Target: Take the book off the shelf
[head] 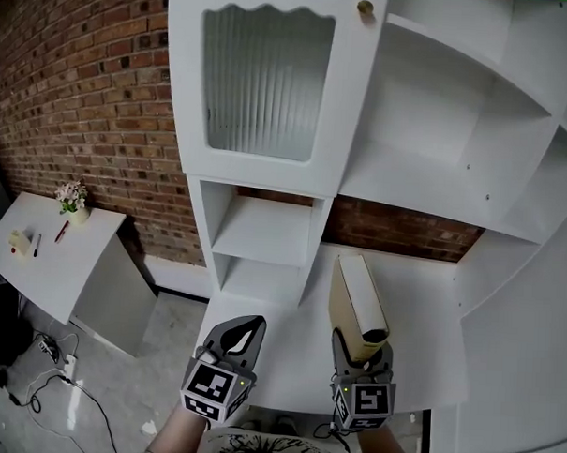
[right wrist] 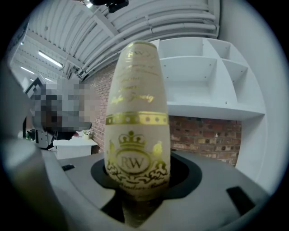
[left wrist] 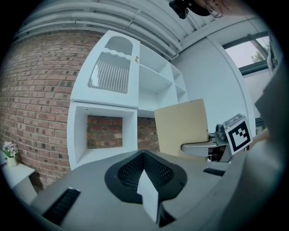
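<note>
A cream book (head: 359, 303) with a gold crest and lettering on its spine (right wrist: 137, 118) is clear of the white shelf unit (head: 427, 152). It hangs above the unit's lower ledge (head: 420, 321). My right gripper (head: 362, 354) is shut on the book's near end, with the spine facing its camera. In the left gripper view the book's plain cover (left wrist: 182, 128) shows to the right, with one right finger (left wrist: 196, 147) across it. My left gripper (head: 241, 336) is beside it to the left, jaws together and holding nothing.
A cabinet door with ribbed glass (head: 264, 79) stands at upper left, with open cubbies (head: 263, 231) below it. The brick wall (head: 74, 80) is behind. A small white table (head: 48, 248) with a flower pot (head: 73, 202) sits at left. Cables (head: 33, 374) lie on the floor.
</note>
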The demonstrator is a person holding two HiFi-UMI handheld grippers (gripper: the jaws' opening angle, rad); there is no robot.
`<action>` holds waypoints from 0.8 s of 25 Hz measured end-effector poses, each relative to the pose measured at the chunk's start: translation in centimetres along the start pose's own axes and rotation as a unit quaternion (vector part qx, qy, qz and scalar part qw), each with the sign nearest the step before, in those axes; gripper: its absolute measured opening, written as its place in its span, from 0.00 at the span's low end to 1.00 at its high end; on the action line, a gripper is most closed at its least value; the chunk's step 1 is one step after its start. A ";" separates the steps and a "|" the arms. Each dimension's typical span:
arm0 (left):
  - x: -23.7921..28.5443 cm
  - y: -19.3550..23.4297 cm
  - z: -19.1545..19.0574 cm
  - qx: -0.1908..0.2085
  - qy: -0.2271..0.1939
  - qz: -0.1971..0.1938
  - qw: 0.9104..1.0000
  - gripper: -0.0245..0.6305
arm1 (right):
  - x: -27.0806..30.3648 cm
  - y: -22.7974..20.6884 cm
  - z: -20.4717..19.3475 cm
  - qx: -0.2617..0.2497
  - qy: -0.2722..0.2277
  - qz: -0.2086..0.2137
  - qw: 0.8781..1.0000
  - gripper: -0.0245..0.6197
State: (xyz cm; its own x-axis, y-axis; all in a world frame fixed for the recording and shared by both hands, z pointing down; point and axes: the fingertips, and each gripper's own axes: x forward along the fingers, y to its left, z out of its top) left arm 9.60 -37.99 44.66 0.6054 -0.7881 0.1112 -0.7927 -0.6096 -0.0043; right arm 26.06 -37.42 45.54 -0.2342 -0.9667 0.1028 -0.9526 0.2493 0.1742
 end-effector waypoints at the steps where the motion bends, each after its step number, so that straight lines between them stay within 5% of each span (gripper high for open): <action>1: 0.3 0.1 -0.2 -0.001 -0.001 0.000 1.000 0.06 | 0.0 0.0 -0.2 0.002 0.002 0.000 1.000 0.39; 20: 2.6 0.9 -0.1 0.005 -0.006 0.000 1.000 0.06 | 1.9 -0.5 0.3 0.048 -0.001 0.014 0.999 0.38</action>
State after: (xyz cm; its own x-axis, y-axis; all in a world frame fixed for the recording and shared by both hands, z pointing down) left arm 10.43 -40.54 45.04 0.6066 -0.7888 0.0990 -0.7918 -0.6106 -0.0140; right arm 26.02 -39.35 45.37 -0.2623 -0.9594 0.1036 -0.9596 0.2707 0.0773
